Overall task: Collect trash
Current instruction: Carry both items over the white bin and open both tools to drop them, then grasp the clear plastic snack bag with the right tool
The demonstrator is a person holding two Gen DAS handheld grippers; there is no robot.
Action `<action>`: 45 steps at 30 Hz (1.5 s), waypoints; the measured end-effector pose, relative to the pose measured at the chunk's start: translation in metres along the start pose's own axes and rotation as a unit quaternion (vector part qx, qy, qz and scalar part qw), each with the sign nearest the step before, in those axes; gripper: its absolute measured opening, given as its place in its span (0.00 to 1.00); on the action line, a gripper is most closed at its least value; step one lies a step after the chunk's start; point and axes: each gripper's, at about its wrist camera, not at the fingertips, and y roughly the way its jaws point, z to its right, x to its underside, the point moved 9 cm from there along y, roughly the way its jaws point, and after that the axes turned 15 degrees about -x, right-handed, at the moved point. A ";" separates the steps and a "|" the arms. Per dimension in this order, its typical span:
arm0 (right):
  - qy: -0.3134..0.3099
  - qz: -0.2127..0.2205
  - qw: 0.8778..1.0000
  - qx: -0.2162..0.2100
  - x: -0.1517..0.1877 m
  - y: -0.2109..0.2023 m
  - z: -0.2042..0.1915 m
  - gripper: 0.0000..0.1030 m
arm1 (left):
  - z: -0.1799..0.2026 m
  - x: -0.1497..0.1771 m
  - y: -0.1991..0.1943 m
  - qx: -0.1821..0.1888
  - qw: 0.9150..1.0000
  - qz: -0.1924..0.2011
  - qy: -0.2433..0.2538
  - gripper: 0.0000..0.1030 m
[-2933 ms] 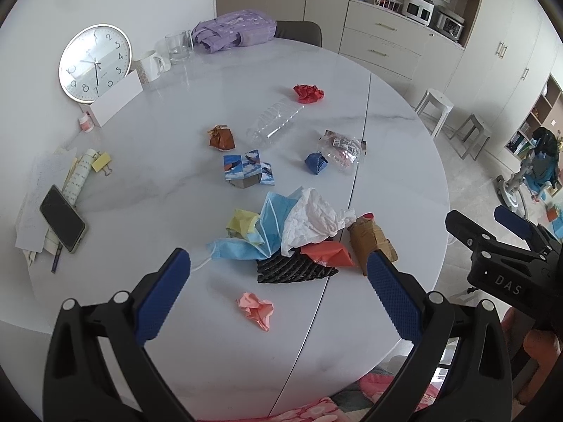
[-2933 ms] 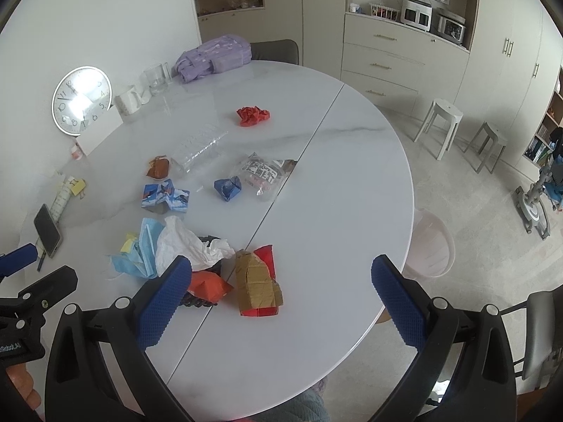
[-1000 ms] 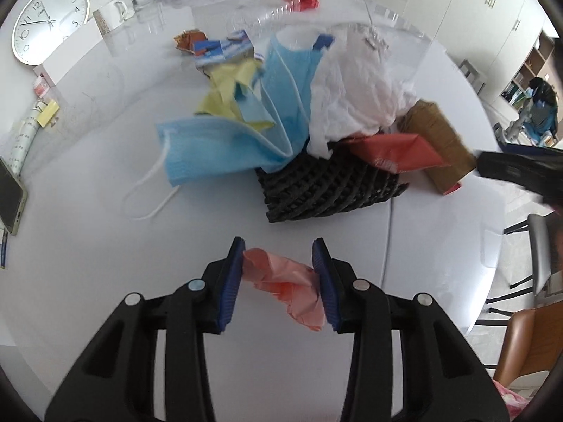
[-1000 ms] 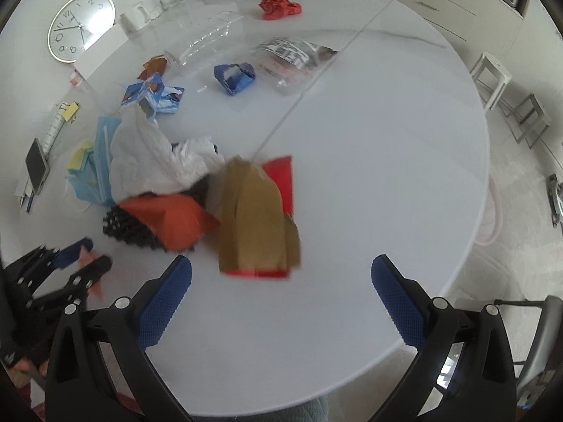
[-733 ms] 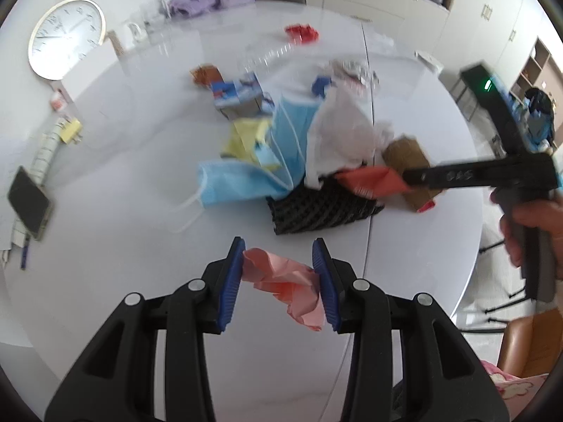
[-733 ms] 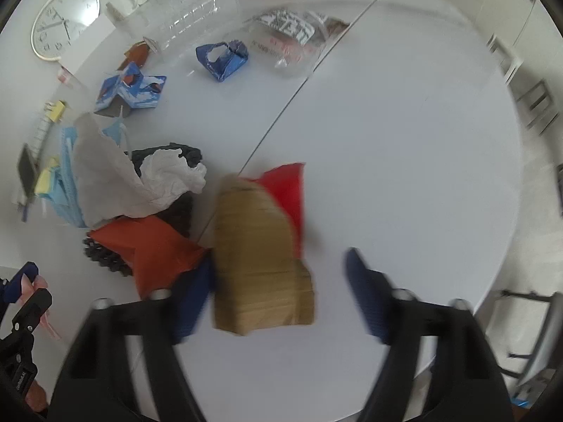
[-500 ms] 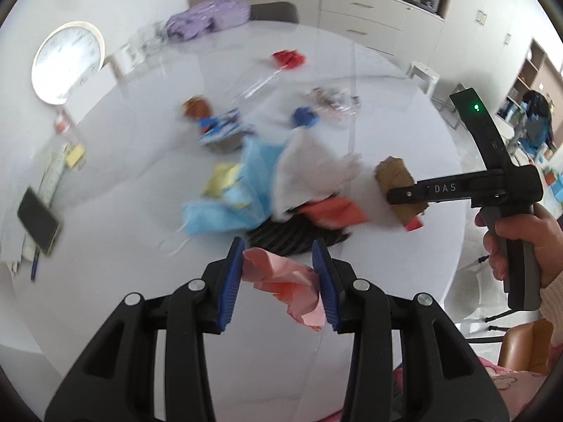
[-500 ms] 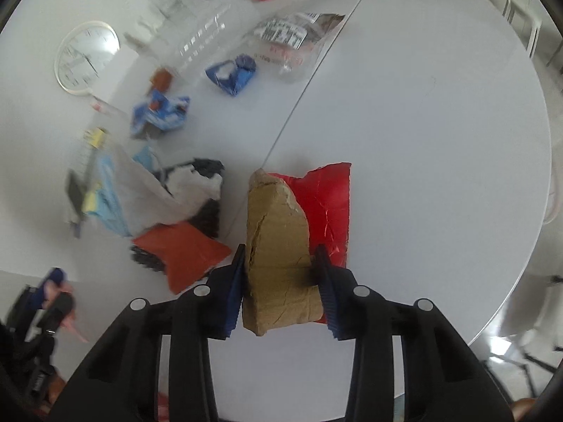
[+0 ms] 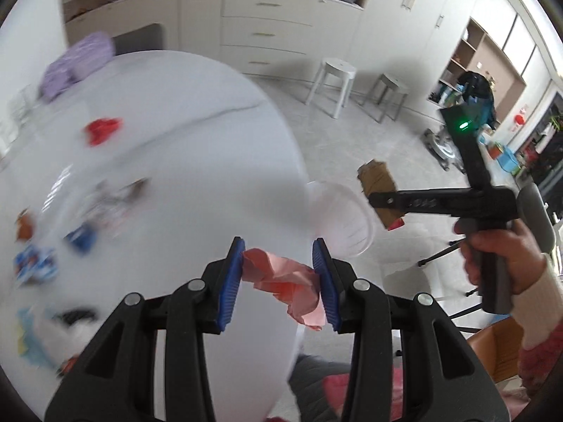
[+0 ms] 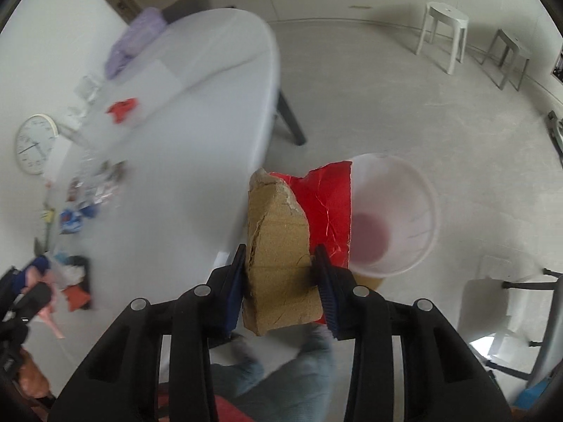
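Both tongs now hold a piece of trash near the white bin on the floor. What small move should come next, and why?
Probably carry the right tongs a little further until they are over the white bin, then open them. They are shut on the brown and red cardboard piece, which hangs beside the bin's near rim. The left tongs, holding the pink crumpled paper, are over the table edge.

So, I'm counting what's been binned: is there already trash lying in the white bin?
No: in the right wrist view the white bin shows only its bare pinkish bottom.
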 end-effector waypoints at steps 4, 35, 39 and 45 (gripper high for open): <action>0.025 -0.039 0.999 -0.001 -0.022 0.031 0.072 0.37 | 0.053 -0.032 0.030 0.006 1.000 -0.022 0.015 0.38; 0.074 -0.006 0.990 0.119 -0.053 -0.042 0.211 0.91 | 0.234 -0.128 0.156 0.056 0.988 -0.121 0.076 0.88; 0.065 -0.005 0.991 0.117 -0.059 -0.042 0.202 0.91 | 0.230 -0.135 0.150 0.049 0.989 -0.111 0.079 0.89; 0.020 0.011 0.996 0.087 -0.083 -0.046 0.152 0.91 | 0.195 -0.146 0.112 0.046 0.995 -0.081 0.041 0.89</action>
